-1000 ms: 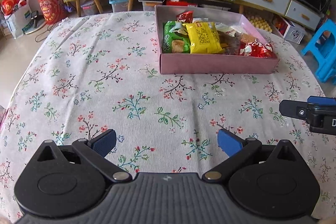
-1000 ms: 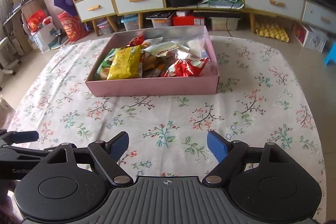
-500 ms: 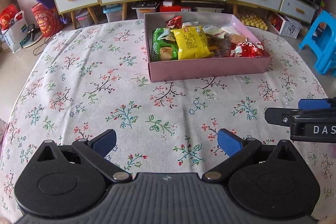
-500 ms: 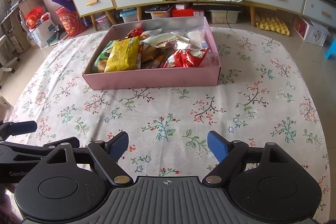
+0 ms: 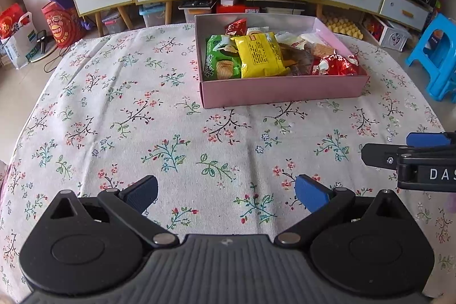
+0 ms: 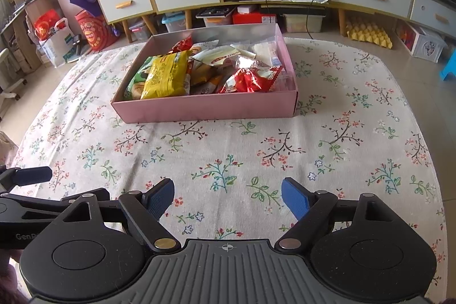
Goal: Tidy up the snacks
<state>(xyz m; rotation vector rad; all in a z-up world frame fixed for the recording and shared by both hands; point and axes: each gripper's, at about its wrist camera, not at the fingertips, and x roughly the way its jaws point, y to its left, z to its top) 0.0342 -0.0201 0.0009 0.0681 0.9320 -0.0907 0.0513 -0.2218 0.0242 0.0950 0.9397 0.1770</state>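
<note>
the left gripper (image 5: 226, 194) sat at the bottom of the left wrist view with its jaws spread wide, the blue pads (image 5: 309, 197) standing well apart. nothing lay between them but the flowered tablecloth (image 5: 119, 116), and they held and touched no snack. at the right edge of that same frame, about mid height, one black finger of the right gripper (image 5: 410, 158) reached in from the side, also over bare cloth.

in the right wrist view the right gripper (image 6: 227, 198) filled the bottom of the frame, its jaws likewise wide apart, with only the tablecloth (image 6: 356, 133) showing in the gap. its blue pads (image 6: 295, 200) gripped nothing. the left gripper (image 6: 34, 178) showed at the lower left edge, a blue-tipped finger poking in over the cloth.

the pink box (image 5: 282, 90) stood on the cloth in the upper right-centre of the left wrist view, well apart from both grippers. it held the snacks: a green packet (image 5: 219, 59) at its left end, a yellow packet (image 5: 260, 54) lying partly over it, a red packet (image 5: 337, 64) toward the right front corner, and more wrappers heaped behind. in the right wrist view the pink box (image 6: 211, 107) sat in the upper centre, with the yellow packet (image 6: 168, 74) at left and the red packet (image 6: 250, 79) at right front.
</note>
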